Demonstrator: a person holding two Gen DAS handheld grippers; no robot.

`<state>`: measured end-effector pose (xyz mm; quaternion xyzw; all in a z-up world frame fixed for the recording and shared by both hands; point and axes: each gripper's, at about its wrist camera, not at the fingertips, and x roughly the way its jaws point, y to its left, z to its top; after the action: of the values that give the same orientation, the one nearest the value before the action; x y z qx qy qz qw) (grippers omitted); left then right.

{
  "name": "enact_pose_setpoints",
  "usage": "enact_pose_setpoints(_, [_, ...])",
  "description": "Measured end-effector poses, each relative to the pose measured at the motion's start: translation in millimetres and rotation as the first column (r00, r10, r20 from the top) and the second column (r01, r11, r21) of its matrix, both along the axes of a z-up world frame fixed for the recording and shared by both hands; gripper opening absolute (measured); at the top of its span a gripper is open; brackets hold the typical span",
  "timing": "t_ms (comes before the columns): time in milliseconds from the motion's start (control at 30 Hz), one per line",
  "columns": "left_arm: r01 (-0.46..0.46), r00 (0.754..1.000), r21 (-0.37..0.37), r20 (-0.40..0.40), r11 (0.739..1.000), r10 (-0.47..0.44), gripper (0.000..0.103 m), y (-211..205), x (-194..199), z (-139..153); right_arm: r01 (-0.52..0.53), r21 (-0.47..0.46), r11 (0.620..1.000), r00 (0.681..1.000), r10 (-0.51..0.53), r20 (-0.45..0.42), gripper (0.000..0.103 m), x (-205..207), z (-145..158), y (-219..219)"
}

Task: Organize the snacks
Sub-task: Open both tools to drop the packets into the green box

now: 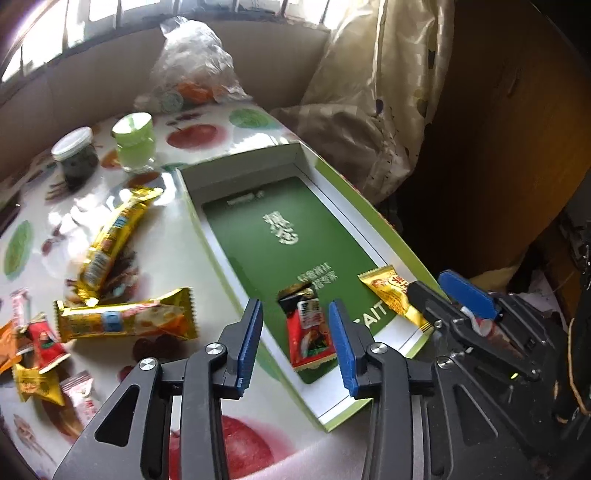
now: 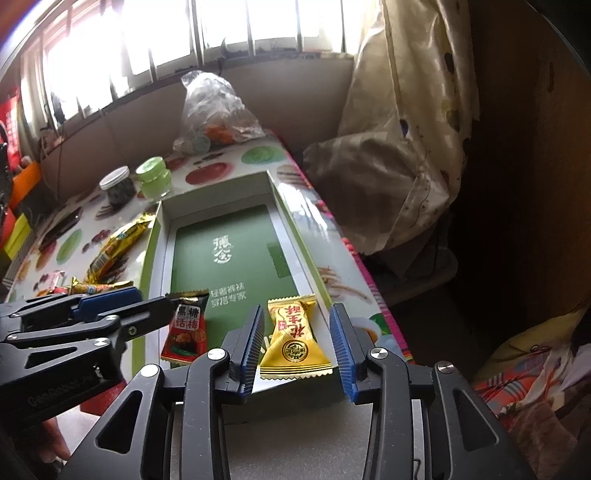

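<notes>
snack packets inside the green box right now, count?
2. Red plum candy packet at the box's near end between the left gripper's fingers; yellow peanut candy packet beside it, between the right gripper's.

Daylight came from the barred window (image 2: pixel 229 33) at the back, blown out to white in the right wrist view. It threw strong glare across the glossy worktop (image 1: pixel 74 218) and glinted off the gold snack wrappers (image 1: pixel 110 240). The right side of both views fell into deep brown shadow beyond the curtain (image 2: pixel 406 129). Fisheye distortion bent the window bars and box (image 1: pixel 369 206) edges, and dark vignetting closed the corners. Detail was soft throughout, with far objects slightly blurred.
</notes>
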<state>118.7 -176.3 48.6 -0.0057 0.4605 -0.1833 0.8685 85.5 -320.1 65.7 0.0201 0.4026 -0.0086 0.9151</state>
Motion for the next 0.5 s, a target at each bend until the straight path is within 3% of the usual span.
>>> enact_pose_setpoints(500, [-0.074,0.994,-0.008,0.084,0.997,0.074,0.039,48,-31,26,0.003,-0.091,0.996,0.997,0.004,0.076,0.038,-19,34,31])
